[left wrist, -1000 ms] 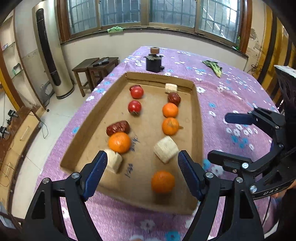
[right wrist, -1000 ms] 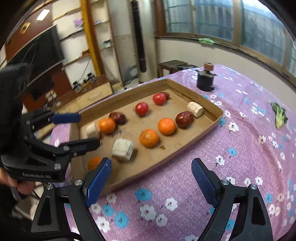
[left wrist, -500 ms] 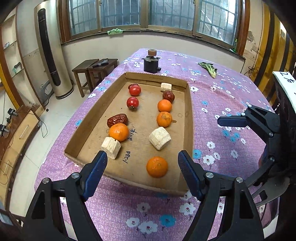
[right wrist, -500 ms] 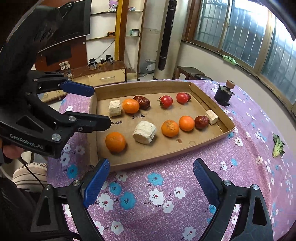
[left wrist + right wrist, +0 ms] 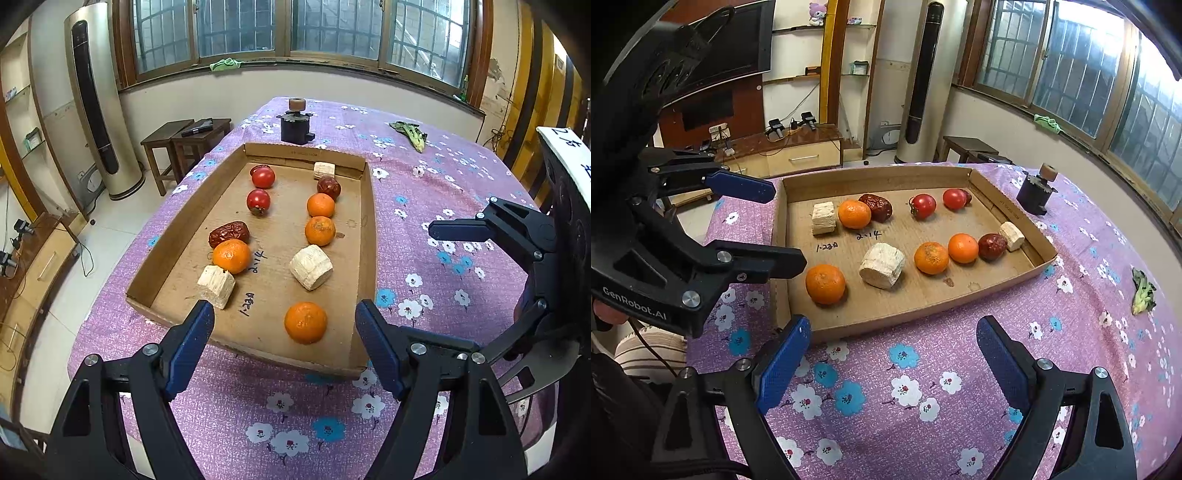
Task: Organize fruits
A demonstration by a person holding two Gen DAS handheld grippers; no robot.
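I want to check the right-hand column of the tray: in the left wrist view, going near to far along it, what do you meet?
Orange → large pale block → orange → orange → dark red date → small pale block, by the cardboard tray's far wall.

We see barred windows (image 5: 295, 33) along the far wall with daylight coming in, a tall standing air conditioner (image 5: 101, 110) in the corner, dark wooden stools (image 5: 184, 136) beside it, pale tiled floor (image 5: 107, 229), a wall-mounted TV (image 5: 716, 48), a low wooden cabinet (image 5: 790, 155).
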